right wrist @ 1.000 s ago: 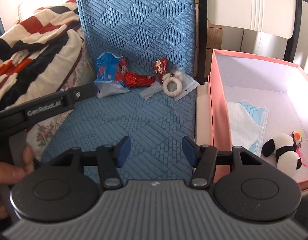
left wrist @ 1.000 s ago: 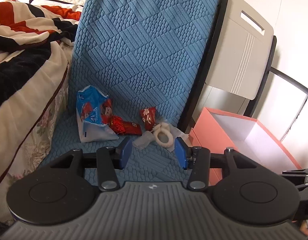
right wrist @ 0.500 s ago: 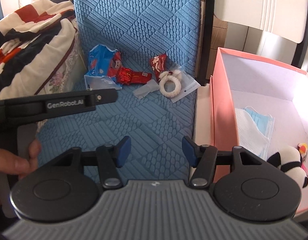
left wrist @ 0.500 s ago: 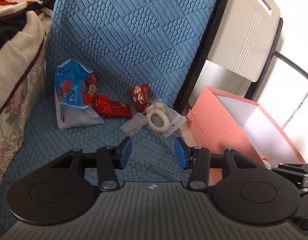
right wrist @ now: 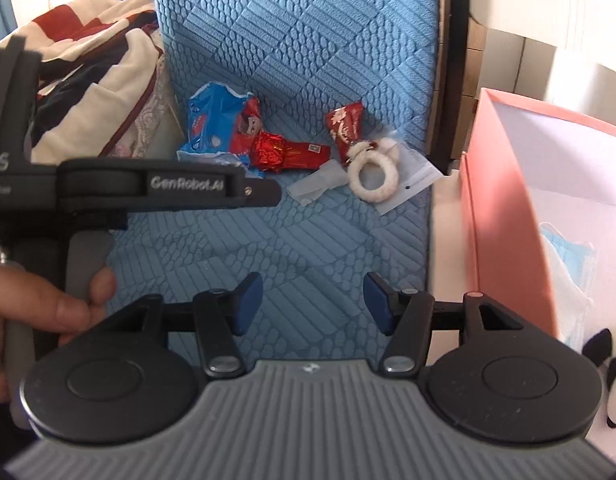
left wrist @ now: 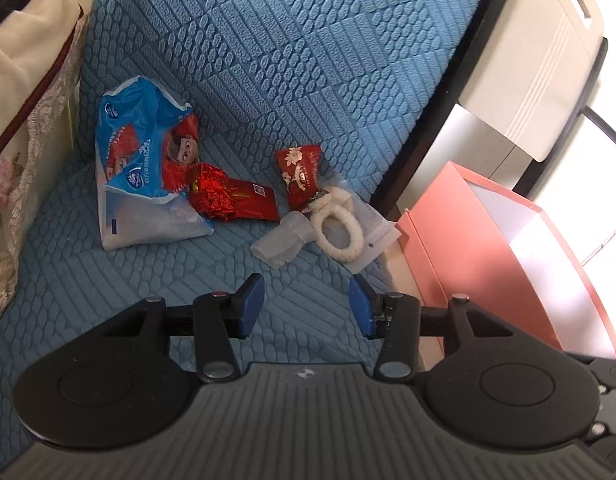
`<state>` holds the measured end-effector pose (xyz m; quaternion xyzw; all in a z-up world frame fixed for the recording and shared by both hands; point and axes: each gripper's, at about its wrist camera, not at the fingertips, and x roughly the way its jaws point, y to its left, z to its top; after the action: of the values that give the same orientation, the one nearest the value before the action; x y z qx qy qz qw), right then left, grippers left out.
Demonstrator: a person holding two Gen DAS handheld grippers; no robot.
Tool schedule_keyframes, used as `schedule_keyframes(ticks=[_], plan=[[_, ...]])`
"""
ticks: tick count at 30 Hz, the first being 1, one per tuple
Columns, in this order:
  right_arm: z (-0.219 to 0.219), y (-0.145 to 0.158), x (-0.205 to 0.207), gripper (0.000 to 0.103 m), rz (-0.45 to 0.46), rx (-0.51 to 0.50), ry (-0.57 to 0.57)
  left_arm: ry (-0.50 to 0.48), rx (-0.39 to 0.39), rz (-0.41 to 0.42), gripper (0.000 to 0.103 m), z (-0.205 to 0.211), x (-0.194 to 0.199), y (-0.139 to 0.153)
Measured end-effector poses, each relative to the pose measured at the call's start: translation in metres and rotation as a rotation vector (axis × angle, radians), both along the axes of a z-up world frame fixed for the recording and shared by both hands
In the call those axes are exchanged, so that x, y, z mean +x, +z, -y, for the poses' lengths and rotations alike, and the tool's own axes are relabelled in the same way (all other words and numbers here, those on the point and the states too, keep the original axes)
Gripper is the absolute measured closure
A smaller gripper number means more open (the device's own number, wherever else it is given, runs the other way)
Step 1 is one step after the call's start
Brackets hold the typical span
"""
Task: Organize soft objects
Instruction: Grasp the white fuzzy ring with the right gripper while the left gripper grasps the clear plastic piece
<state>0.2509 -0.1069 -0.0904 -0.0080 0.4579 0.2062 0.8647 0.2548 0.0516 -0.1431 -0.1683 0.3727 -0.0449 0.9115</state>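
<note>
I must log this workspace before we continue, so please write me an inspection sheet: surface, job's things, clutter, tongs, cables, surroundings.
Surface: blue quilted cushion over seat and backrest.
Job's things: white fluffy ring lies on a clear plastic bag; face mask and panda plush already in the pink box.
Clutter: blue tissue pack, red foil wrapper, red sachet, small clear plastic piece.
Tongs: left tongs open, empty, short of the ring; right tongs open, empty, over bare cushion.
Cables: nothing seen.
Surroundings: patterned blanket on the left, white folding chair behind the box.
</note>
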Motion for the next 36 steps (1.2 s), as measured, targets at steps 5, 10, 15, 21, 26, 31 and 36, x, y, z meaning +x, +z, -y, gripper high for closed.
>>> schedule_keyframes(ticks=[5, 10, 15, 21, 26, 31, 36], plan=[[-0.001, -0.006, 0.012, 0.049, -0.023, 0.036, 0.008, -0.001, -0.022, -0.015, 0.05, -0.007, 0.016, -0.007], [0.0, -0.017, 0.026, 0.064, -0.035, 0.015, -0.017, 0.033, -0.049, -0.031, 0.052, -0.015, 0.028, -0.013], [0.002, -0.024, 0.041, 0.065, -0.024, -0.01, -0.035, 0.055, -0.093, -0.044, 0.059, -0.024, 0.038, -0.019], [-0.001, -0.03, 0.061, 0.065, -0.007, -0.019, -0.032, 0.058, -0.094, -0.047, 0.06, -0.024, 0.053, -0.024], [-0.002, -0.039, 0.081, 0.065, 0.017, -0.015, -0.052, 0.081, -0.089, -0.03, 0.059, -0.027, 0.066, -0.031], [-0.005, -0.052, 0.101, 0.065, 0.031, -0.04, -0.063, 0.046, -0.13, -0.052, 0.058, -0.03, 0.083, -0.037], [-0.012, -0.065, 0.115, 0.065, 0.046, -0.085, -0.048, 0.019, -0.156, -0.086, 0.058, -0.032, 0.098, -0.045]])
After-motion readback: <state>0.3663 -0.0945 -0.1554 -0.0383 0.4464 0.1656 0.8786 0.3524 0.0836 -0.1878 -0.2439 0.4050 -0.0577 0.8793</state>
